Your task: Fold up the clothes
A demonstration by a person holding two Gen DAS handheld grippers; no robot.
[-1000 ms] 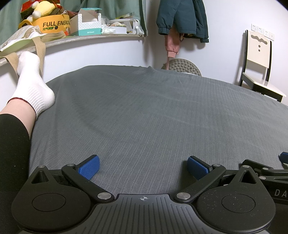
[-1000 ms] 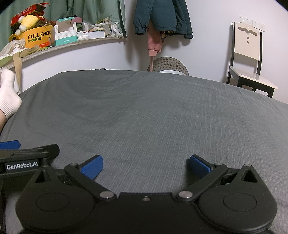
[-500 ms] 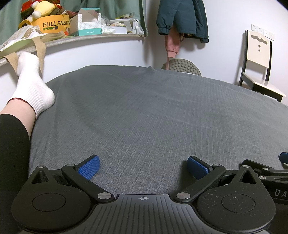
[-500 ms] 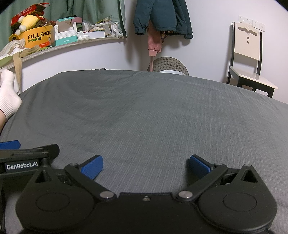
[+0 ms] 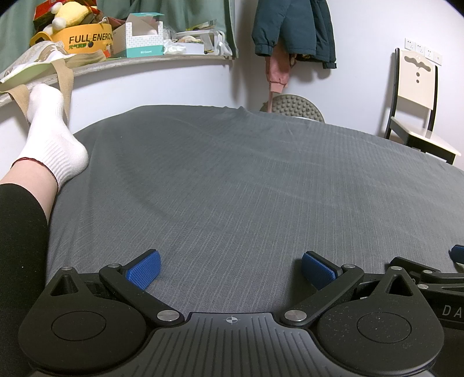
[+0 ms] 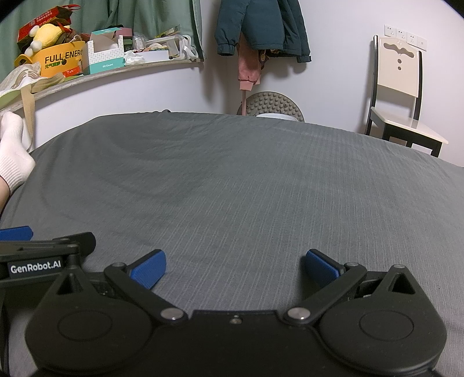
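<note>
Grey ribbed bed sheet [image 5: 246,179] spread nearly flat, with shallow creases, filling both wrist views; no garment to be folded is visible on it in either view. Left gripper [image 5: 230,271] and right gripper [image 6: 235,268] lie low over the near edge of the bed, side by side, each with its jaws wide apart and nothing between the blue pads [image 5: 145,269]; part of the right gripper shows at the right edge of the left view, and the left gripper's body, marked "GenRobot.AI", shows at the left edge of the right view. At left, a person's leg in a black trouser leg ends in a white sock [image 5: 53,136] resting on the bed's edge. Behind the bed, a white wall carries a curved shelf [image 5: 145,59] crowded with a yellow "FULL ENERGY" container [image 5: 87,37], a plush toy [image 5: 69,11] and a white-and-teal box [image 5: 142,39], with a green curtain [image 6: 139,14] behind. A dark teal jacket [image 5: 293,26] hangs over a pink garment [image 5: 278,69]; below them stands a studded grey disc [image 5: 293,104]. A cream-and-black chair [image 5: 417,110] stands at right, beneath wall sockets [image 6: 404,34].
</note>
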